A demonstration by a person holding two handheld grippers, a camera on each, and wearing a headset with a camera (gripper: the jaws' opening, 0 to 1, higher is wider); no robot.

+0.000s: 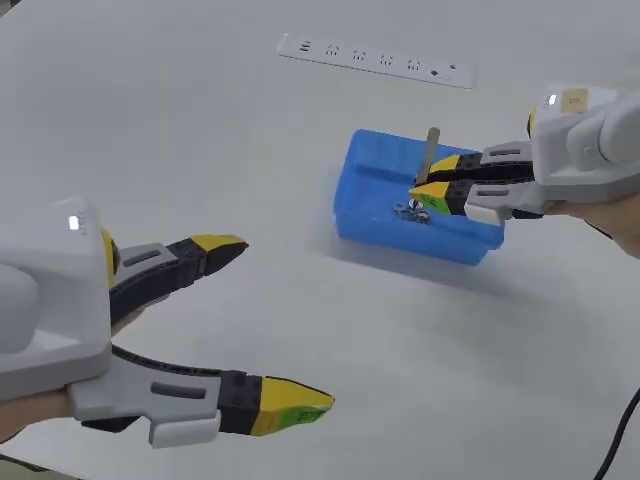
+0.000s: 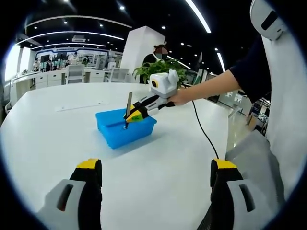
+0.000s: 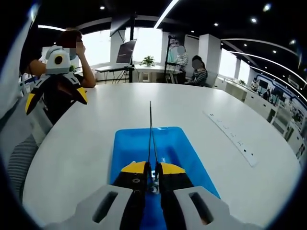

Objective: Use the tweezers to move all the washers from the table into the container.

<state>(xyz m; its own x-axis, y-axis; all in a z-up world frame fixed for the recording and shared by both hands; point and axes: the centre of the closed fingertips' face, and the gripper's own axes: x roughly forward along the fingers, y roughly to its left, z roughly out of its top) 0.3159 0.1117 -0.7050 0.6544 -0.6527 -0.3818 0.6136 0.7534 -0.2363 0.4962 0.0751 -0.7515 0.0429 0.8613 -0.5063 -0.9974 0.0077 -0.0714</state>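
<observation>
A blue container (image 1: 370, 215) stands on the white table, with a few small metal washers (image 1: 408, 208) inside it by the near wall. My right gripper (image 1: 428, 192) hovers over the container, shut on the tweezers (image 1: 432, 150), whose free end sticks up and away. The right gripper view has the jaws (image 3: 153, 168) pressed together on the thin tweezers (image 3: 150, 129) above the blue container (image 3: 168, 143). My left gripper (image 1: 270, 325) is open over bare table at the lower left, holding nothing. From the left gripper view (image 2: 156, 167), the container (image 2: 124, 127) and the right gripper (image 2: 139, 113) lie ahead.
A white power strip (image 1: 375, 60) lies at the far side of the table (image 1: 300, 150). A dark cable (image 1: 620, 440) crosses the lower right corner. People sit at the table's far edge in the right gripper view.
</observation>
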